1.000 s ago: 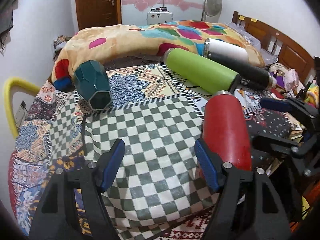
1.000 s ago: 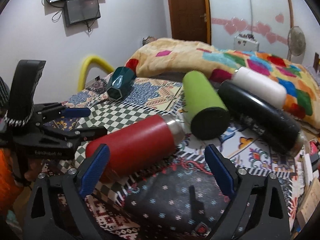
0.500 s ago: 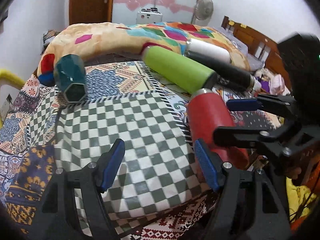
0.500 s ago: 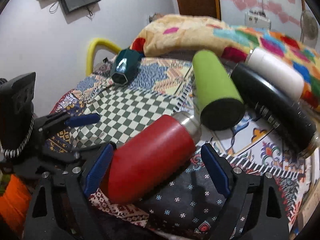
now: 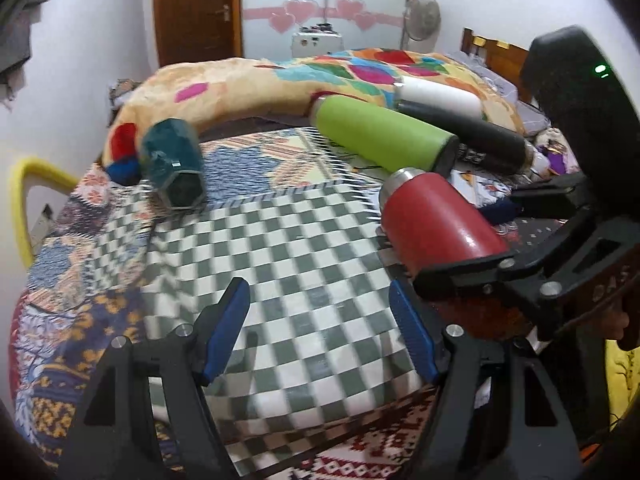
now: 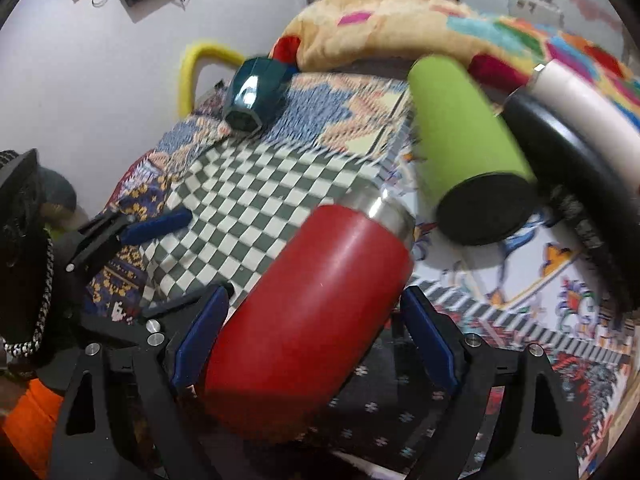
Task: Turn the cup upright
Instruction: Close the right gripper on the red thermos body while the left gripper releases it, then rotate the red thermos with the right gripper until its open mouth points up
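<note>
A red cup (image 6: pixel 312 312) with a steel rim lies on its side on the patterned bedspread; it also shows in the left wrist view (image 5: pixel 436 220). My right gripper (image 6: pixel 316 340) is open, its blue pads either side of the cup's body, not pressing it. My left gripper (image 5: pixel 320 332) is open and empty above the checked cloth (image 5: pixel 280 264), left of the red cup.
A green bottle (image 6: pixel 464 124), a black bottle (image 6: pixel 576 160) and a white bottle (image 6: pixel 584 96) lie beyond the red cup. A dark teal faceted cup (image 5: pixel 174 164) lies on its side at the far left. A rolled colourful blanket (image 5: pixel 260 80) lies behind.
My right gripper has moved forward, so the red cup now sits between its fingers. The left gripper's view has shifted slightly; it stays open.
</note>
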`<state>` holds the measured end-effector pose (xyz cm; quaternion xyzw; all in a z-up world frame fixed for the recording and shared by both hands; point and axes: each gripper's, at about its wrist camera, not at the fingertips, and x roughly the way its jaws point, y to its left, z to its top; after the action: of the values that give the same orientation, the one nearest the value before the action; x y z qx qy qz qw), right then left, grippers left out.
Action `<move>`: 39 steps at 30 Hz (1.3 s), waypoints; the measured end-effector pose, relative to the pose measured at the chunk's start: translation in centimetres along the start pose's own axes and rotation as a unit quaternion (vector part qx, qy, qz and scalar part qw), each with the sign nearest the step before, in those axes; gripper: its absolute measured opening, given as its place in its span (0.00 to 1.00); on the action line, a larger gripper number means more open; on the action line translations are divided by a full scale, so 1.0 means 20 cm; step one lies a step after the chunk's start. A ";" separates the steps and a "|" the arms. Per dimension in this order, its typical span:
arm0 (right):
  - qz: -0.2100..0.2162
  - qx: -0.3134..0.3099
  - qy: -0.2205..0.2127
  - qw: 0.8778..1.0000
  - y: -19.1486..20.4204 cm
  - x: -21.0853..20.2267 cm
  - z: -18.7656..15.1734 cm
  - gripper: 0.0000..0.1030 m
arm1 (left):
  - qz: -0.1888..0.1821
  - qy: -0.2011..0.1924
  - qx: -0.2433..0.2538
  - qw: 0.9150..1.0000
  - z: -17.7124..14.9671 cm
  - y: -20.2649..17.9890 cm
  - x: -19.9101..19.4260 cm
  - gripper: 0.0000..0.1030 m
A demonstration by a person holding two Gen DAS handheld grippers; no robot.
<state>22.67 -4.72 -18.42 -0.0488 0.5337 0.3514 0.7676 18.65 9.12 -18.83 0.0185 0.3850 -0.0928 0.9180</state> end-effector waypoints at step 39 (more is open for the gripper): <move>-0.042 -0.107 -0.176 0.978 0.11 -0.28 -0.17 0.57 | -0.018 0.003 -0.041 0.999 0.18 0.08 0.07 0.71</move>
<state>17.77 -7.38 -14.41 -0.0905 0.3466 0.3774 0.8540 22.47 10.16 -17.37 -0.0255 0.3920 -0.0939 0.9148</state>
